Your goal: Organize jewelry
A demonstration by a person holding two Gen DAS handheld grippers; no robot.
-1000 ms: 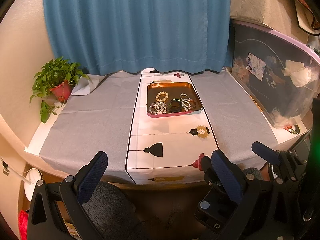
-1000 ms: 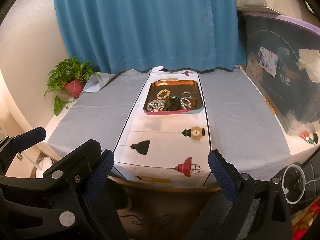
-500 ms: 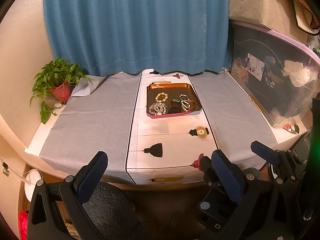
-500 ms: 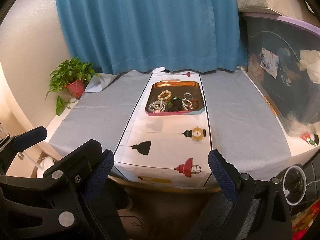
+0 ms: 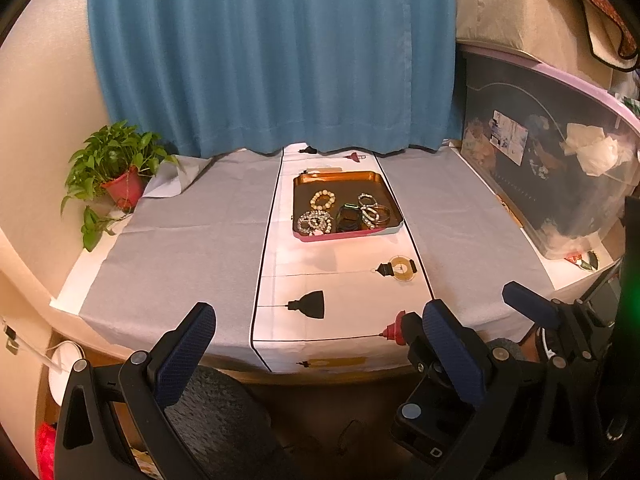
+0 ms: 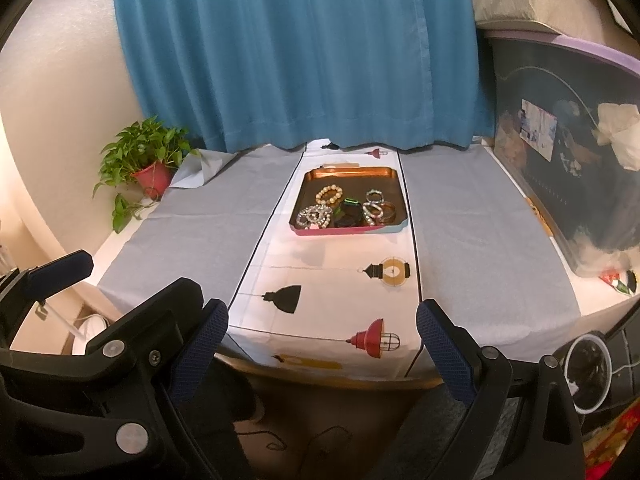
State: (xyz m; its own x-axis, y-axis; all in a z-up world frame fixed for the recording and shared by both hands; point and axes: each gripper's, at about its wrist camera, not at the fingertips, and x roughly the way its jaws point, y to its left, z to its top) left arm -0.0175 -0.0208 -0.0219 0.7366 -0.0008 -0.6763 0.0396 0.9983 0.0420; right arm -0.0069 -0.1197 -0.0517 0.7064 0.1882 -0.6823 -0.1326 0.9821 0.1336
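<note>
Presently, the copper tray (image 5: pixel 344 179) sits at upper centre of both views, on the white printed runner (image 5: pixel 340 280) that crosses the grey-clothed worktop (image 5: pixel 188 248). All the jewelry lies inside it: a cream bead bracelet (image 5: pixel 322 199) toward the back, a silver cluster (image 5: pixel 315 222) at the near left corner, a dark green-edged piece (image 5: pixel 347 217) in the middle, and stacked bangles (image 5: pixel 374 211) at the right. Nothing lies loose on the cloth. The left gripper (image 5: pixel 316 336) and the right gripper (image 6: pixel 322 326) both hang off the near edge of the worktop, at the bottom of their frames, fingers spread wide and carrying nothing. This arrangement fits two stages equally: pieces gathered in the tray awaiting sorting, or pieces already collected there with both tools drawn back. The views do not settle which, so no particular move can be prescribed. Any reach toward the tray would cross the runner, which is bare apart from its lamp prints. The raised tray rim is the main edge to clear, and the pieces lie close together, several touching, so selecting one without dragging a neighbour would need a narrow approach. Lateral room is wide on the left up to the potted plant (image 5: pixel 120 176); on the right, the large storage bin (image 5: pixel 560 168) borders the worktop.
</note>
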